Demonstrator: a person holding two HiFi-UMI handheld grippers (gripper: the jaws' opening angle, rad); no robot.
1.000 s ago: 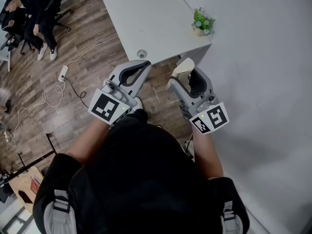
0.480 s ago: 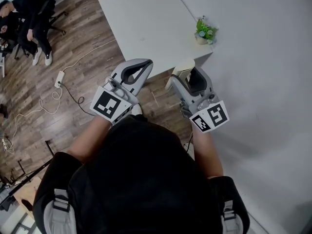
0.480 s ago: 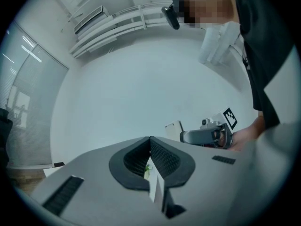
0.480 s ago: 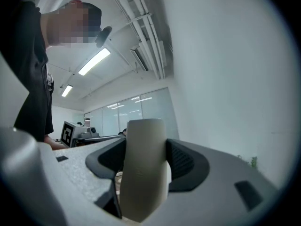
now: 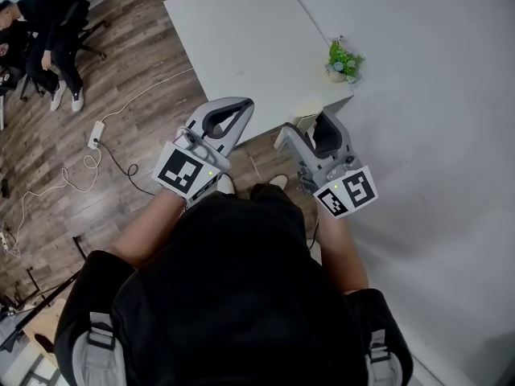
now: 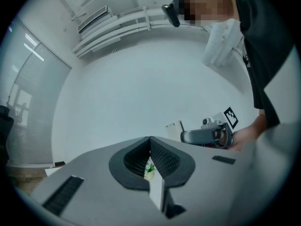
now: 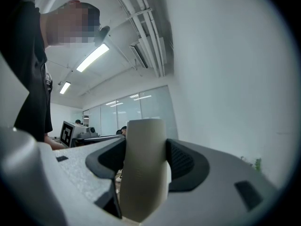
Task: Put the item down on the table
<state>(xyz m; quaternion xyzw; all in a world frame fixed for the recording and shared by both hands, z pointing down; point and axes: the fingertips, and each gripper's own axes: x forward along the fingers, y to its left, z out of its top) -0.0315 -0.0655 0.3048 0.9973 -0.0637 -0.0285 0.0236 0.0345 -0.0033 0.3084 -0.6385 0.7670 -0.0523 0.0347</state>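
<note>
A white table (image 5: 241,47) stands ahead in the head view, with a small potted plant (image 5: 342,59) at its right near corner. My right gripper (image 5: 310,123) is shut on a tall cream item (image 5: 302,122) that hangs just over the table's near edge. In the right gripper view the cream item (image 7: 143,168) fills the space between the jaws of my right gripper (image 7: 143,159). My left gripper (image 5: 241,107) hovers at the near edge, shut and holding nothing. In the left gripper view, the left gripper (image 6: 150,147) has its tips touching, and the plant (image 6: 149,167) shows through the slit.
A white wall (image 5: 434,135) runs along the right side, close to the table. On the wooden floor at the left lie a power strip (image 5: 95,133) and cables. A seated person (image 5: 48,22) is at the far top left. The person's shoes (image 5: 278,182) show below the grippers.
Both grippers have come closer to the table's near edge. The cream item now overlaps that edge, still gripped. The left gripper stays shut.
</note>
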